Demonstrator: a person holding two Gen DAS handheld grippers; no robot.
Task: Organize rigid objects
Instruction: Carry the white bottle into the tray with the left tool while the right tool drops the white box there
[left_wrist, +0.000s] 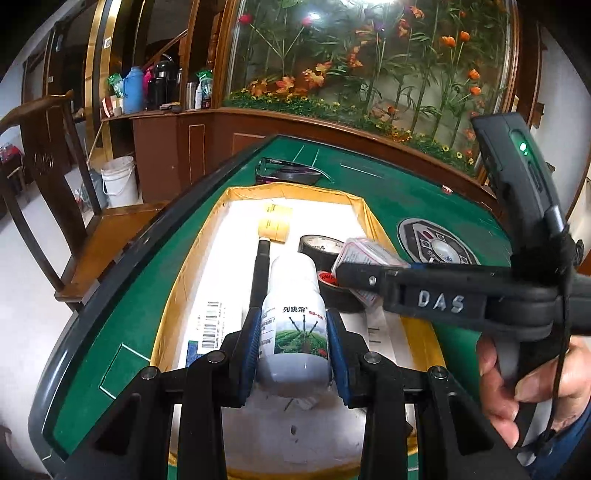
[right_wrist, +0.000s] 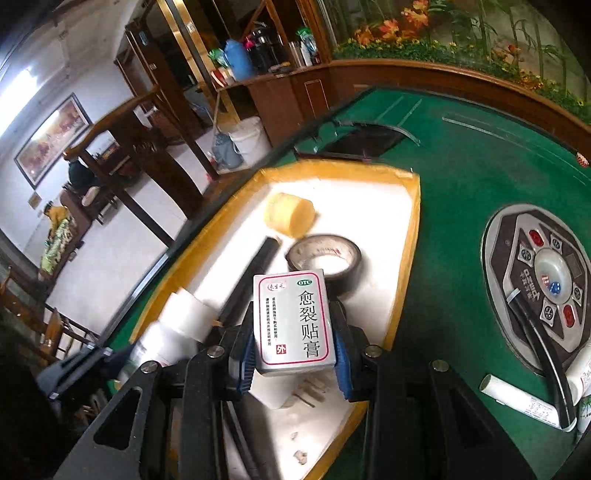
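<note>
The left hand-held gripper (left_wrist: 291, 350) pinches a white plastic bottle (left_wrist: 293, 332) over the yellow-edged white tray (left_wrist: 369, 218) on the green desk (left_wrist: 443, 206); at its two o'clock, the right hand-held gripper (right_wrist: 293, 354) pinches a white cardboard medicine box (right_wrist: 293, 325). Placing step: each likely needs a free spot, then lowering.

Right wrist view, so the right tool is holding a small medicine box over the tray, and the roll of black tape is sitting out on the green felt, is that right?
Not quite. The right wrist view shows the roll of black tape lying inside the tray, not on the green felt. The right tool does hold the medicine box.
</note>
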